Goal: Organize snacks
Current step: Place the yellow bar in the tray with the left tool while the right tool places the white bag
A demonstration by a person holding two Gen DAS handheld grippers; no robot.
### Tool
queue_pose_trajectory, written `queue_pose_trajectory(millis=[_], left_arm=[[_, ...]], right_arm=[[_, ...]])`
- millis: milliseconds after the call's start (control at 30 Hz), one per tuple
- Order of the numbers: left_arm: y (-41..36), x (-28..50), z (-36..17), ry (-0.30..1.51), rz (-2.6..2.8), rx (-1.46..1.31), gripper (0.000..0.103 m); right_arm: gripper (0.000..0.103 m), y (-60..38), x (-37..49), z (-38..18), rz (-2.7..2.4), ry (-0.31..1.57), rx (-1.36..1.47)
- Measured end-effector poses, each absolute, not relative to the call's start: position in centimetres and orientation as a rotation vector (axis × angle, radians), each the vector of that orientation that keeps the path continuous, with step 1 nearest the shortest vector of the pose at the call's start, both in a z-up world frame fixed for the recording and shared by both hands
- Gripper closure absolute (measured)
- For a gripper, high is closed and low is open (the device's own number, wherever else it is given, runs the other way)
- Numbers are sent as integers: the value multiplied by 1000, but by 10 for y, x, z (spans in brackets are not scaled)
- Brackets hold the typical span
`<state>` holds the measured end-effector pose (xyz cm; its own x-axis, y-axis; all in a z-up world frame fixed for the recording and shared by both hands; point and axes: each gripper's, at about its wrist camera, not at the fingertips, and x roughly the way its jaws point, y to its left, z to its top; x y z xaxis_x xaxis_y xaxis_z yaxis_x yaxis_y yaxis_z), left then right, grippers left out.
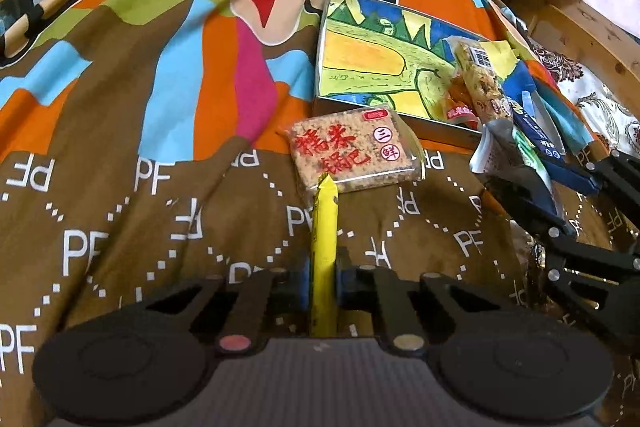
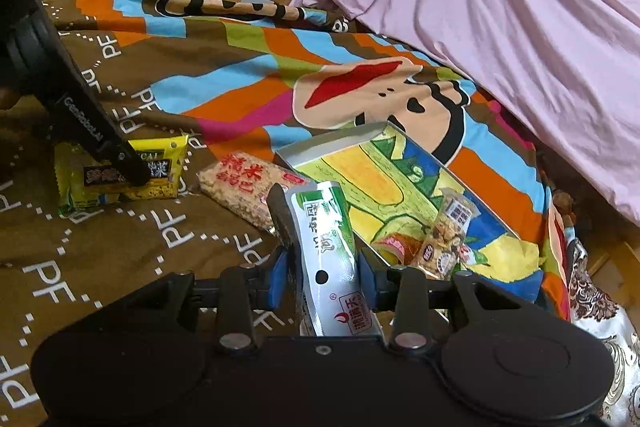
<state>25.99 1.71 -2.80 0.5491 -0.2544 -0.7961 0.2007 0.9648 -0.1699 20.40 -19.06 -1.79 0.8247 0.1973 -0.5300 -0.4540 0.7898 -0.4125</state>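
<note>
Your left gripper [image 1: 323, 263] was clamped on a yellow snack packet [image 1: 325, 235]. In the left wrist view you saw that packet edge-on, a thin strip at the lower centre with its long axis running straight up the frame, its tip overlapping the near edge of a rice cracker pack [image 1: 354, 149]. In the right wrist view the same packet sat at the middle left, its broad printed face toward you and its long axis about level across the frame.

Your right gripper [image 2: 320, 269] was closed on a white and green pouch [image 2: 330, 259] at the lower centre of its own view. The pouch stood nearly upright between the jaws, its long axis running up the frame and leaning a little left, its top end toward the box [image 2: 404, 183].

The box, lined with a crayon drawing, lay on the bed cover [image 1: 120, 147] at the right of centre, with a nut bar [image 2: 448, 239] and a red wrapper [image 2: 396, 245] inside near its lower corner. The rice cracker pack lay flat on the cover just beside the box, its long axis slanting from upper left to lower right in the right wrist view.
</note>
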Motion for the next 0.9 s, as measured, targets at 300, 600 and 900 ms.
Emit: queue_pose_trajectory(millis=[300, 600, 900], left_arm=[[29, 259, 0, 904, -312, -214, 91], [-18, 321, 15, 797, -388, -280, 91], [-61, 407, -3, 748, -423, -307, 91]], right_arm=[[63, -194, 201, -4, 344, 448, -550], [63, -226, 237, 15, 202, 440, -585], [63, -276, 314, 12, -16, 500, -550]])
